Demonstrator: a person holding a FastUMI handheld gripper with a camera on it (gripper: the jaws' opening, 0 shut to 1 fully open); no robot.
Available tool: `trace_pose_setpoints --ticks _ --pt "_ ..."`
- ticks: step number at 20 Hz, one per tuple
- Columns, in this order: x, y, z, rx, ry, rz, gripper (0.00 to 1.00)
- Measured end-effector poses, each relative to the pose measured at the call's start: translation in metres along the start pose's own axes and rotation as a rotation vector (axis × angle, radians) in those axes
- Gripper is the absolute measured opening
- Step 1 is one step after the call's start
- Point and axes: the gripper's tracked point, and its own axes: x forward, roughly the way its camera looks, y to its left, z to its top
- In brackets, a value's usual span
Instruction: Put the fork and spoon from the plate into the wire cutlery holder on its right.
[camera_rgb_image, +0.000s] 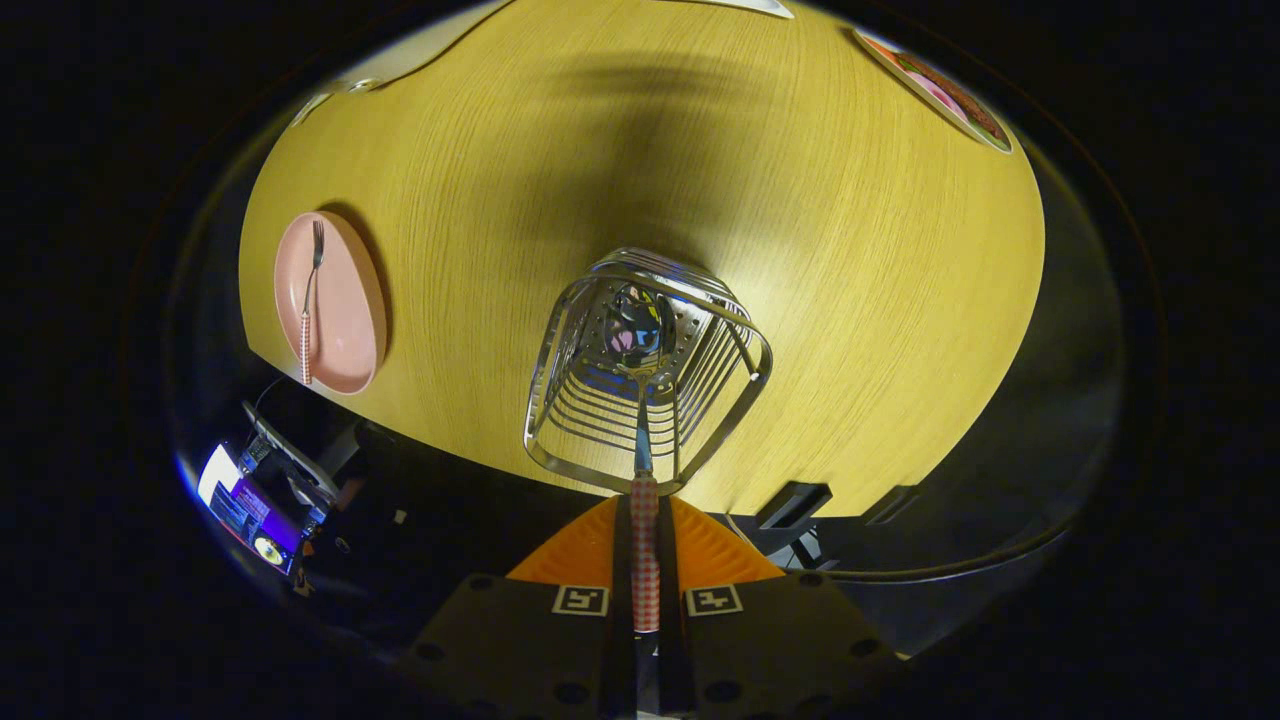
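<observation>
My gripper (644, 520) is shut on the checkered handle of the spoon (640, 400), which points straight ahead from between the fingers. The spoon's shiny bowl is down inside the wire cutlery holder (560, 330), a steel basket standing on the wooden table (850, 280) directly below me. Off to the left, a pink plate (350, 310) sits near the table's edge. The fork (310, 300), with the same checkered handle, lies along the plate's left side with its tines pointing away.
A device with a lit screen (245, 500) sits off the table's near-left edge. A round plate with a picture (940, 90) lies at the far right of the table. The table's near edge runs just under the holder.
</observation>
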Motion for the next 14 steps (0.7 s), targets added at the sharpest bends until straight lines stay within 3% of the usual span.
trace_pose_setpoints --ticks 6,14 --pt "0.001 -0.002 0.0 0.005 -0.002 0.007 0.16" --pt "-0.038 0.004 0.009 -0.004 -0.215 0.07 0.19"
